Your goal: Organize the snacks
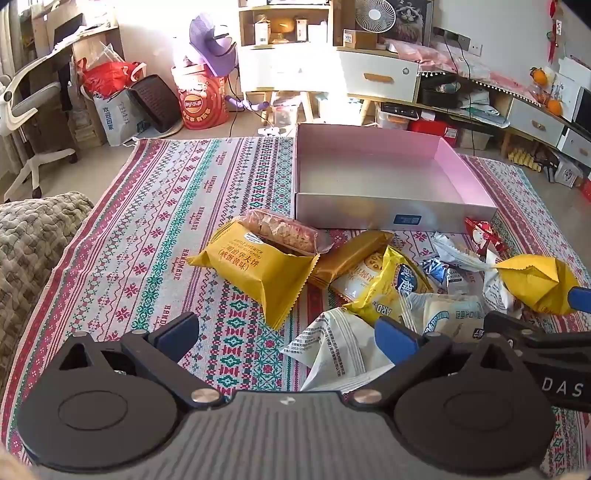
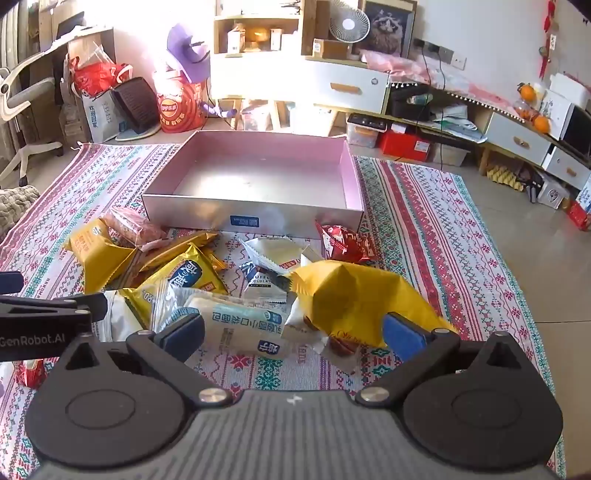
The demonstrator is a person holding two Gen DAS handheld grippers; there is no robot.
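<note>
Right, floor setup: patterned woven rug (image 2: 424, 229) spread on a pale tiled floor (image 2: 517, 236), everything below placed relative to the pink box (image 2: 258, 173) sitting on it. Box is shallow, open-topped, interior bare, blue label on its near wall.

Snack pile (image 2: 221, 284) lies on the rug just in front of the box's near wall, none of it inside. Big yellow pack (image 1: 255, 273) sits off the box's near-left corner with a clear-wrapped cracker bar (image 1: 280, 232) lying on top of it. Red packet (image 2: 343, 240) is just in front of the box's near-right corner. White bread pack (image 2: 236, 325) is nearest the cameras.

Left claw (image 1: 288, 328): jaws wide apart, holding nothing, low over the rug with a white packet (image 1: 336, 350) by its right finger. Right claw (image 2: 291, 332): jaws also apart, a crumpled yellow wrapper (image 2: 354, 295) lying against its right finger, not clamped.

Room behind the box: white cabinet with wooden legs (image 2: 332, 88), open shelf above it, small desk fan (image 2: 349, 24). Left of that, a red Lay's bag (image 2: 181, 107) with a purple thing on top, more bags, an office chair (image 1: 26, 110). Right of the box, a long low unit (image 2: 517, 129) crowded with clutter and oranges (image 2: 541, 123). Knitted grey cushion (image 1: 33, 236) at the rug's left edge.
</note>
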